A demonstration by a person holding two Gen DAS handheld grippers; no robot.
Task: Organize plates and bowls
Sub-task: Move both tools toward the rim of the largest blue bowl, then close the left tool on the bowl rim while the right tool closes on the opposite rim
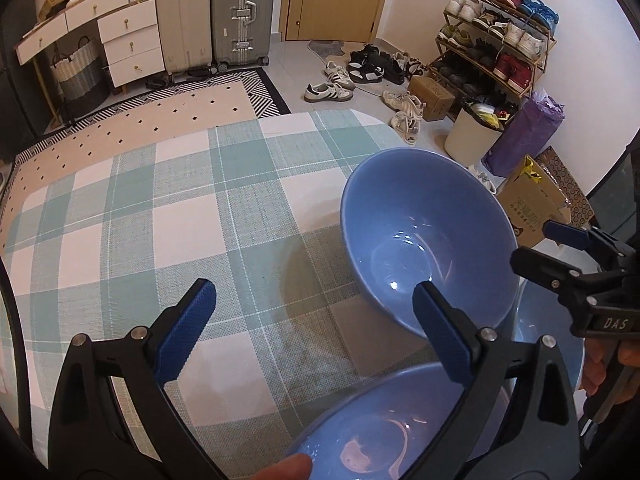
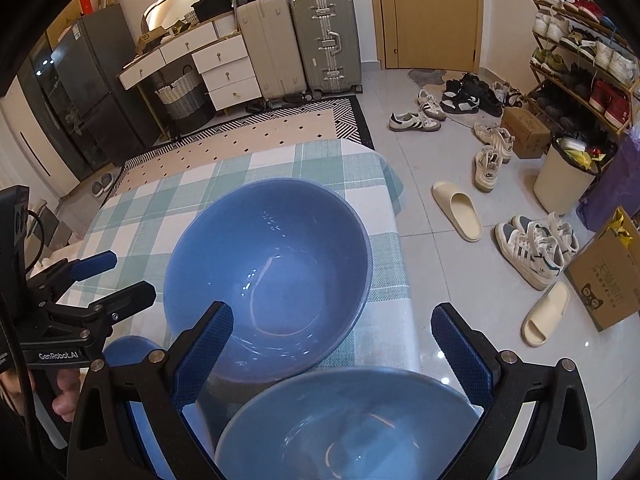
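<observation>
Bowls (image 2: 268, 272) sat near the counter (image 1: 160, 220) edge, and with both hand-held grippers (image 1: 312, 332) (image 2: 332, 352) spread apart, I judged a careless nudge might tip one off.

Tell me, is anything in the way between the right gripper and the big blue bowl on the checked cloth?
Nothing visible. The right gripper is open, and the far blue bowl sits just ahead, past the nearer bowl.
</observation>
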